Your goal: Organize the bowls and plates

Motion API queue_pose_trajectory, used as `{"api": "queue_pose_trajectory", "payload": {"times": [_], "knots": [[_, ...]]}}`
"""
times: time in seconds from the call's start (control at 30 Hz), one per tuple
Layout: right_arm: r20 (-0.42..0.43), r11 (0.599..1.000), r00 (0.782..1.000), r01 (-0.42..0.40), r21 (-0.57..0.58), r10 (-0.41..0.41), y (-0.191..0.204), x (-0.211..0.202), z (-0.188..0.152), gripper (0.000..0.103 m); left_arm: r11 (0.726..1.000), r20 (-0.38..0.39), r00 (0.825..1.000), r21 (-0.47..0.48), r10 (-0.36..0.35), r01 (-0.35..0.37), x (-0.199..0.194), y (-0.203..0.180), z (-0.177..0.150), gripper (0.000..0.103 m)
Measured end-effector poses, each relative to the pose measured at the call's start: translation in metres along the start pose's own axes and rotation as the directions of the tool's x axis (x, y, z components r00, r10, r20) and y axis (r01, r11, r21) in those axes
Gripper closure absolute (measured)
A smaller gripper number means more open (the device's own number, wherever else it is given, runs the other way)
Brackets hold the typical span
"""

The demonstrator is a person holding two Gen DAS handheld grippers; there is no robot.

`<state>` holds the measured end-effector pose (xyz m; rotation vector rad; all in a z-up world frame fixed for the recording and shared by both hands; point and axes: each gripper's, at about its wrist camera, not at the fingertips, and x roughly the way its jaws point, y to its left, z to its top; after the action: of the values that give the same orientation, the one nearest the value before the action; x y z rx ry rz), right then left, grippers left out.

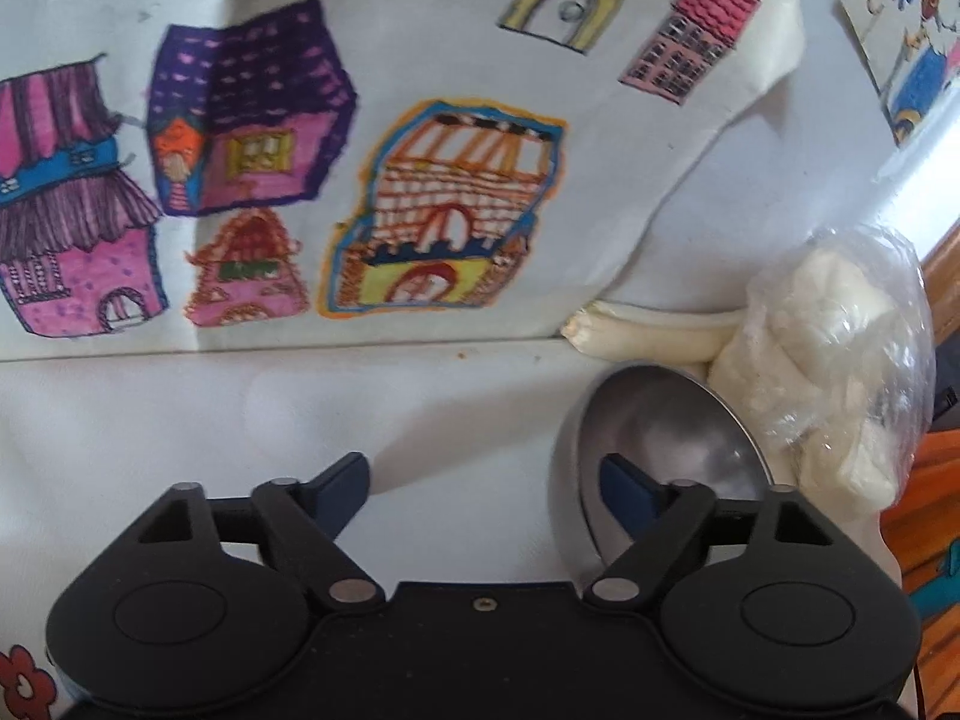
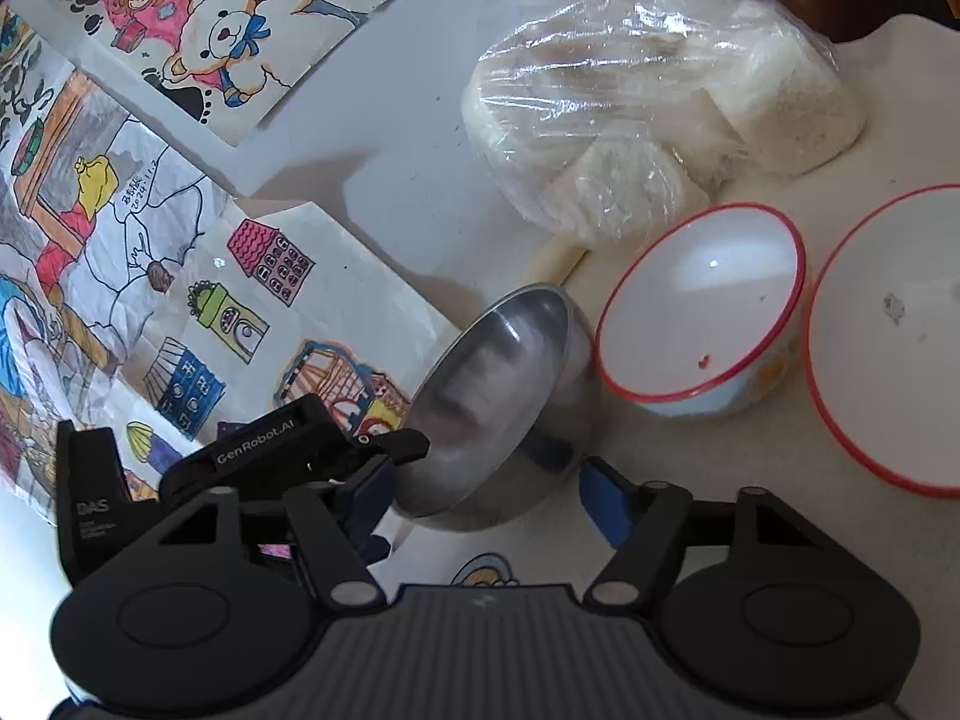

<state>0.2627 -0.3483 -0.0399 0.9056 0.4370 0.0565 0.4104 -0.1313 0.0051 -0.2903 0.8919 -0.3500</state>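
Landmark: the steel bowl [image 2: 504,402], tilted up on its edge on the desk [image 2: 660,540]; every place below is given from it.
Drawings: paper sheets [image 2: 180,276] with coloured houses lie left of the steel bowl and reach under its left side.
Left gripper [image 2: 384,468]: at the steel bowl's left rim. In the left wrist view one finger [image 1: 624,483] sits inside the bowl's hollow and the other [image 1: 342,480] is well out over bare desk, so the jaws stand wide and clamp nothing.
Right gripper [image 2: 489,501]: just in front of the steel bowl, its low edge between the jaws. The fingers [image 2: 606,498] are partly spread; whether a pad touches the metal I cannot tell, and no firm hold shows.
Wrapped food [image 2: 648,114]: a plastic-covered white bundle behind the steel bowl, well clear of both grippers.
Small bowl [image 2: 699,312]: red-rimmed, upright, touching or nearly touching the steel bowl's right side.
Large bowl [image 2: 888,336]: red-rimmed, right of the small bowl, cut off by the frame edge.
Done so far: judging by the layout, nothing is stacked yet; all three bowls sit apart.
Left to do: likely lift the steel bowl and nest or group the bowls; no plates show.
Hidden: the steel bowl's underside, the large bowl's right part, both persons' hands.
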Motion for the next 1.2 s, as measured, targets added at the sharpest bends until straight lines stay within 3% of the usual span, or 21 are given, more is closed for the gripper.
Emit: {"api": "queue_pose_trajectory", "payload": {"times": [0.03, 0.2, 0.3, 0.53, 0.67, 0.87, 1.03, 1.2], "knots": [[0.005, 1.0, 1.0, 0.004, -0.001, -0.004, 0.0, 0.0, 0.0, 0.037, 1.0, -0.005, 1.0, 0.005, -0.005, 0.005, 0.002, -0.002, -0.001, 0.029], [0.017, 1.0, 0.999, 0.028, -0.014, -0.028, -0.002, 0.001, 0.0, 0.049, 0.999, -0.011, 0.999, 0.031, -0.036, 0.036, 0.0, -0.008, -0.006, 0.07], [0.012, 0.999, 0.999, 0.038, -0.034, -0.038, -0.004, 0.003, -0.002, 0.058, 0.997, -0.025, 0.999, 0.061, -0.042, 0.044, -0.002, -0.012, -0.01, 0.089], [-0.028, 0.996, 0.999, 0.044, -0.083, -0.046, 0.001, 0.006, -0.007, 0.072, 0.995, 0.042, 0.999, 0.095, -0.014, 0.01, -0.029, -0.007, -0.03, 0.091], [-0.049, 0.995, 0.999, 0.011, -0.099, -0.016, 0.008, -0.002, -0.01, 0.078, 0.991, 0.125, 0.991, 0.132, -0.041, 0.024, -0.07, -0.005, -0.043, 0.092], [-0.029, 0.984, 0.998, -0.051, -0.17, 0.047, 0.039, -0.044, -0.023, 0.081, 0.976, 0.228, 0.971, 0.215, -0.068, 0.018, -0.142, -0.007, -0.067, 0.093], [-0.064, 0.971, 0.996, -0.075, -0.229, 0.062, 0.061, -0.083, -0.035, 0.082, 0.968, 0.203, 0.976, 0.251, -0.077, 0.024, -0.18, 0.0, -0.092, 0.092], [-0.126, 0.952, 0.991, -0.073, -0.299, 0.036, 0.066, -0.12, -0.049, 0.082, 0.961, 0.087, 0.99, 0.263, -0.112, 0.086, -0.193, 0.014, -0.12, 0.091]]}}
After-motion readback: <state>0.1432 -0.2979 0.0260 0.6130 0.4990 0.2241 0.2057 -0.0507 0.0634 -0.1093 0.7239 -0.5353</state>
